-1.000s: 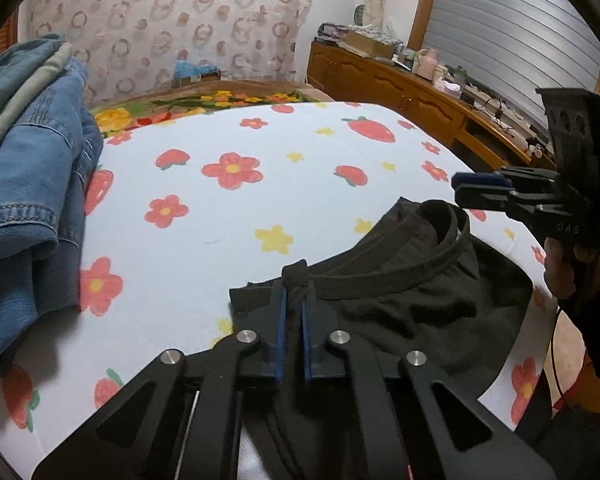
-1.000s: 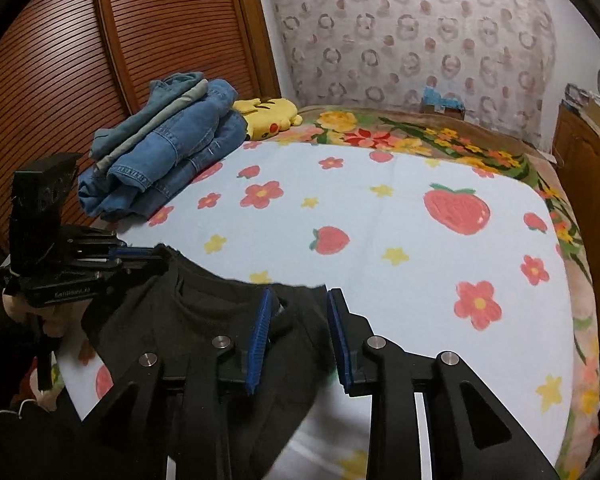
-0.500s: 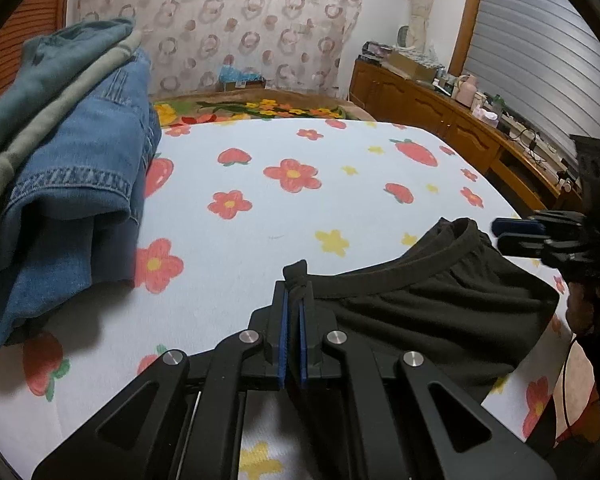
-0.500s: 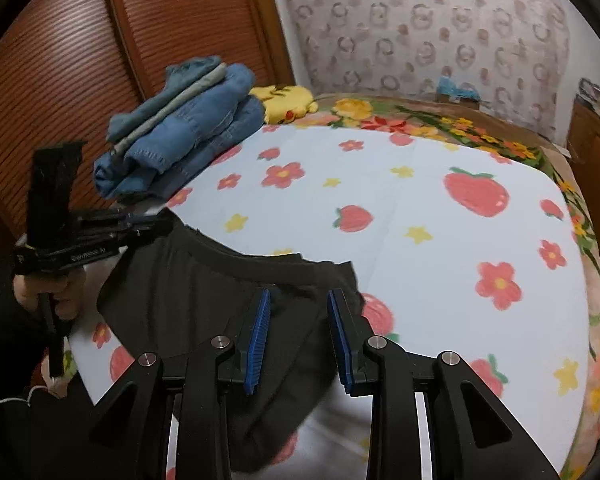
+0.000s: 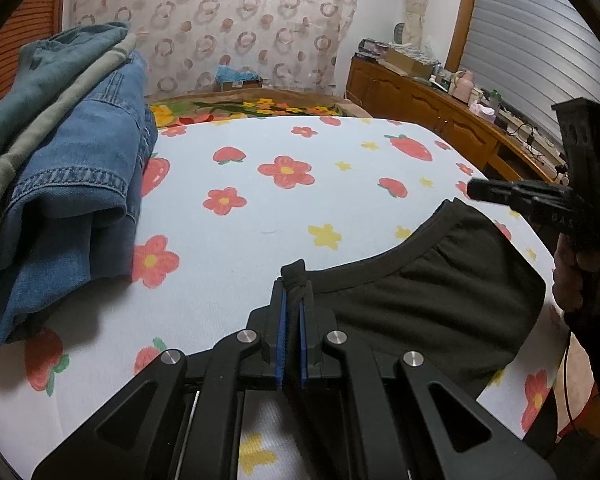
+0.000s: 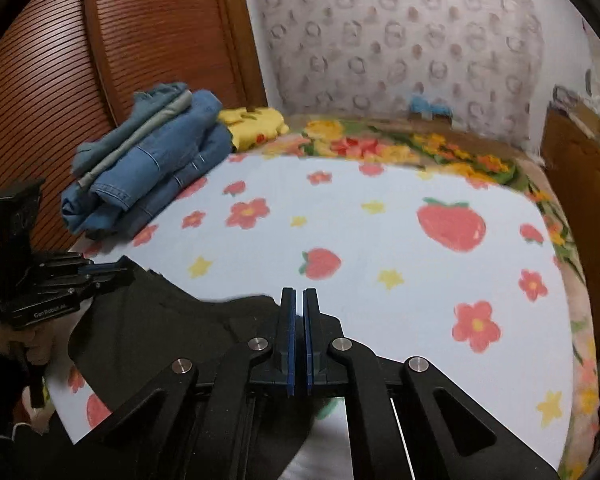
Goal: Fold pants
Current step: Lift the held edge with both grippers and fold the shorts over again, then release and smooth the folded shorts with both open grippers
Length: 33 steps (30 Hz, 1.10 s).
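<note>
A: Starting far left, a stack of folded jeans (image 5: 60,184) sits on the left edge of the bed, denim with a grey-green piece on top, and a yellow plush (image 6: 256,126) lies just past it against the wooden wardrobe doors (image 6: 100,60).

B: And the bedsheet (image 5: 340,184) itself is pale blue with red flowers, strawberries and yellow stars. Now the near edge?

A: The black pants (image 5: 420,300) lie on the near side of the bed, waistband curving away from us, part of the fabric hanging off the near edge.

B: The left gripper (image 5: 293,280)?

A: Blue pads pressed together, pinching the left end of the waistband, a little knob of black cloth poking up between the tips.

B: Any writing?

A: From the right wrist view, white lettering on the left gripper's side reads something like "Gen Robot", too small to be sure. A hand (image 6: 20,344) grips its handle.

B: The right gripper (image 6: 299,296)?

A: Its jaws have just been closing, now pinched on the right end of the waistband. Letters "DAS" show on its side in the left wrist view.

B: Far right?

A: A wooden dresser (image 5: 440,108) cluttered with small items, below a shuttered window (image 5: 540,40).
</note>
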Available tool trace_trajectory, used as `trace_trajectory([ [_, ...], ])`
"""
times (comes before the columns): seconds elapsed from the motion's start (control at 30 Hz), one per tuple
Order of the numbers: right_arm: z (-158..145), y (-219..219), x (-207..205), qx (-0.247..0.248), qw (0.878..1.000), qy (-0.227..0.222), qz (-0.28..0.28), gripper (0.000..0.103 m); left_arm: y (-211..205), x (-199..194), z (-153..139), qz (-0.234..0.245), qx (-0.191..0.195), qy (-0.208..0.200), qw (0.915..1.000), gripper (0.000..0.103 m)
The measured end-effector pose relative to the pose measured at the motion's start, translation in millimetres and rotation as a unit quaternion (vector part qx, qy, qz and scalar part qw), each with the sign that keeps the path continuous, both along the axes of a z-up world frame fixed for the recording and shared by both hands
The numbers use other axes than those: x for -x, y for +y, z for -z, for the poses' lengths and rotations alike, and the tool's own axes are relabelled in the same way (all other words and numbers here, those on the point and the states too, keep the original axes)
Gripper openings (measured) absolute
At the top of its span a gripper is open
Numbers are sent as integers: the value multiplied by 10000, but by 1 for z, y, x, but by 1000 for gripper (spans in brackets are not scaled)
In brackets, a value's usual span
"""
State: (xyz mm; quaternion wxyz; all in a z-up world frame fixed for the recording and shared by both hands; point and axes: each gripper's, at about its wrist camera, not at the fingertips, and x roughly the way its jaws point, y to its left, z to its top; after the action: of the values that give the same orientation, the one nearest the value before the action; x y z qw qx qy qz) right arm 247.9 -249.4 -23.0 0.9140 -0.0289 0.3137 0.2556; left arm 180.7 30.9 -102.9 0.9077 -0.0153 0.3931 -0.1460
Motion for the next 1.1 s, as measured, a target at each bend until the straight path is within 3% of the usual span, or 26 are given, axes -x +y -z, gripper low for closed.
trace_trajectory([
  [0.07,3,-4,1,-54,9999,124,-5,9,0,2,-2,-10,3,-4,10000,5],
  [0.2,0,-9,12,-111,9998,122,-56,15,1,4,-4,-83,23,55,9999,16],
  [0.33,-5,-12,31,-87,10000,19,10,27,-1,12,-9,-85,-43,-26,10000,35],
  [0.53,-8,-14,57,-94,9999,-75,56,31,-5,27,-14,-66,-110,-110,9999,65],
  [0.73,-6,-17,74,-98,9998,-120,96,32,-10,40,-13,-102,-143,-131,9998,66],
  [1.0,9,-17,63,-33,9998,38,168,33,-11,41,1,-158,-241,32,9996,66],
  [1.1,16,-14,54,6,9996,203,205,45,-11,40,6,-186,-267,108,9994,66],
])
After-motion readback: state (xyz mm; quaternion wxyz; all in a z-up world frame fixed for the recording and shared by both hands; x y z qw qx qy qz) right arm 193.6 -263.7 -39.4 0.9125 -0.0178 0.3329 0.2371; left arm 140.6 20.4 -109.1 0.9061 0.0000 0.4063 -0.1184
